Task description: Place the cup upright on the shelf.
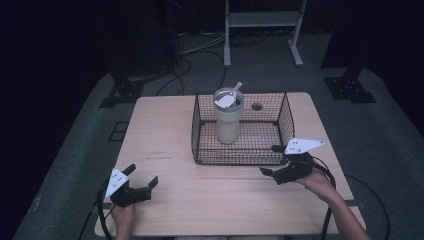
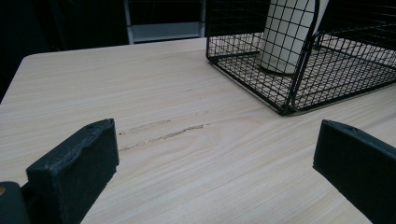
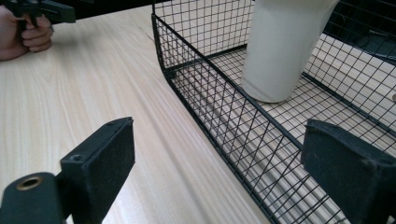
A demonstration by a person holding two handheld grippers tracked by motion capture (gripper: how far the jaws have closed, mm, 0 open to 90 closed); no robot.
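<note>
Dim room, pale wooden table (image 1: 165,130). Cream tumbler (image 1: 228,120) upright inside black wire basket (image 1: 280,156). Right gripper (image 1: 275,160) just beside basket's near corner, jaws wide, empty; left gripper (image 1: 144,176) well apart, likewise wide. Approach step, judged; next: reaching over the rim toward tumbler.

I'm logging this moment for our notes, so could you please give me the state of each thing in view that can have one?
Tumbler: upright inside the basket, lid on, straw in.
Wire basket: open-topped, flat on the table.
Left gripper: open, holding nothing.
Right gripper: open, holding nothing, by the basket's front right corner.
</note>
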